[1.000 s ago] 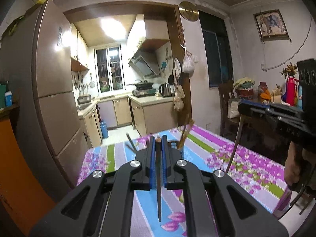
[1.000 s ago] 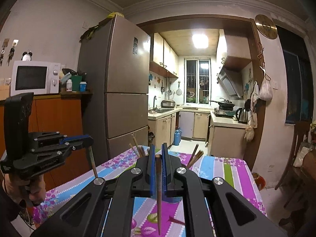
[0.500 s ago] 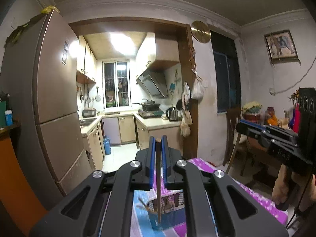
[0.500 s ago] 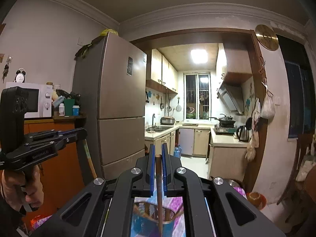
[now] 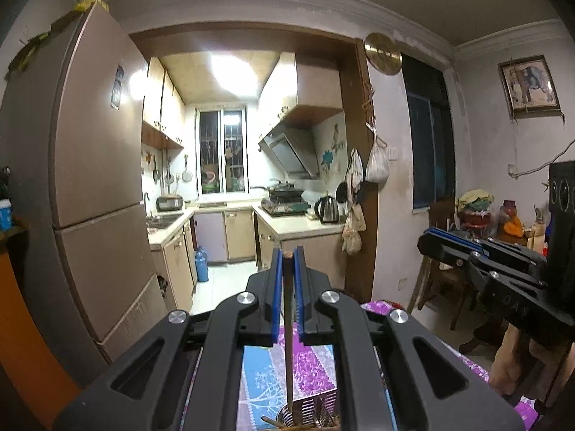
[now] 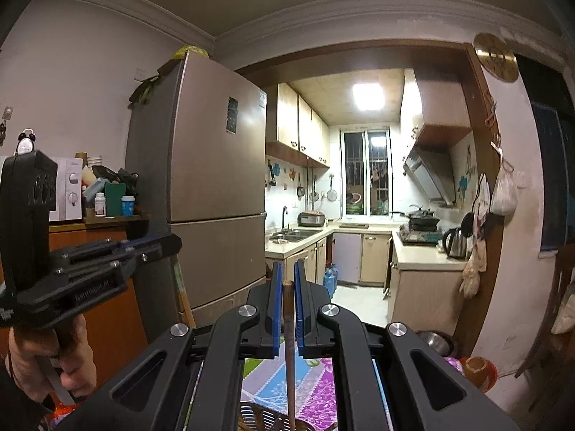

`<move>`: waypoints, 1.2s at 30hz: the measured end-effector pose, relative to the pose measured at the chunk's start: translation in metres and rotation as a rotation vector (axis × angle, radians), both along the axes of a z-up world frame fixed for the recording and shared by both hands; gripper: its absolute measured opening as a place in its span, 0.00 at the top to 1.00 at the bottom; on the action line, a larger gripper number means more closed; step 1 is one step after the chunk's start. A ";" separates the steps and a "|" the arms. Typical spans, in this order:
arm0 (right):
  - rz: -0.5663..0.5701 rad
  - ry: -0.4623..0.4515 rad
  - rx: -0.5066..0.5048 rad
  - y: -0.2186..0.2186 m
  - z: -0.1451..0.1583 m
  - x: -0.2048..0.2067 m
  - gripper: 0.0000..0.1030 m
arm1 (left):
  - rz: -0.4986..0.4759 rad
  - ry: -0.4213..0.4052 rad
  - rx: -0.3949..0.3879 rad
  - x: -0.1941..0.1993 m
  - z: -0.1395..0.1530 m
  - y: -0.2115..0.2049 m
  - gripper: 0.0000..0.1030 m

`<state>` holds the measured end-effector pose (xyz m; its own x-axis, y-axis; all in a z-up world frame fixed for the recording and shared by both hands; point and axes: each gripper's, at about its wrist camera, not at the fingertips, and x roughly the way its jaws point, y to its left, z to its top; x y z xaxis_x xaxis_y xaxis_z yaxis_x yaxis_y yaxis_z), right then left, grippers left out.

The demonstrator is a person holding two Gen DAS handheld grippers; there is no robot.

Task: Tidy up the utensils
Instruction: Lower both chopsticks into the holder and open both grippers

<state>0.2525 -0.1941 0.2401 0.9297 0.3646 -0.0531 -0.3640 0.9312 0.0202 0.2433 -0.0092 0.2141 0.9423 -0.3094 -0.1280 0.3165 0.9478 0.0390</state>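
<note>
Both grippers raised; holder (image 5: 309, 413) now under tips. L (image 5: 287, 251), R (image 6: 287, 269) jaws each clamp chopstick (image 5: 288, 323). Lettering unreadable.

The right gripper (image 5: 431, 240) body reads "DAS"; the left gripper's (image 6: 169, 244) lettering is too blurred.

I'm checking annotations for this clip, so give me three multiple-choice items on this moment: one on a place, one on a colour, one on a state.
1. Where does the lower end of the left tongs' chopstick point?
A. Into the utensil holder
B. Into the sink
C. Onto a chair

2. What colour are the pads lining the right tongs?
A. Red
B. Blue
C. Yellow

3. What are the right tongs doing?
A. Open and empty
B. Shut on a spoon
C. Shut on a chopstick

Answers:
1 A, its tip hangs over the holder on the floral tablecloth.
2 B, both strips are blue.
3 C, a brown stick stands upright between them.
</note>
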 end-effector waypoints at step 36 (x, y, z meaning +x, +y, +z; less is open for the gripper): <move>-0.080 -0.039 0.034 -0.013 -0.050 -0.065 0.24 | 0.121 -0.019 -0.041 -0.041 -0.050 0.039 0.24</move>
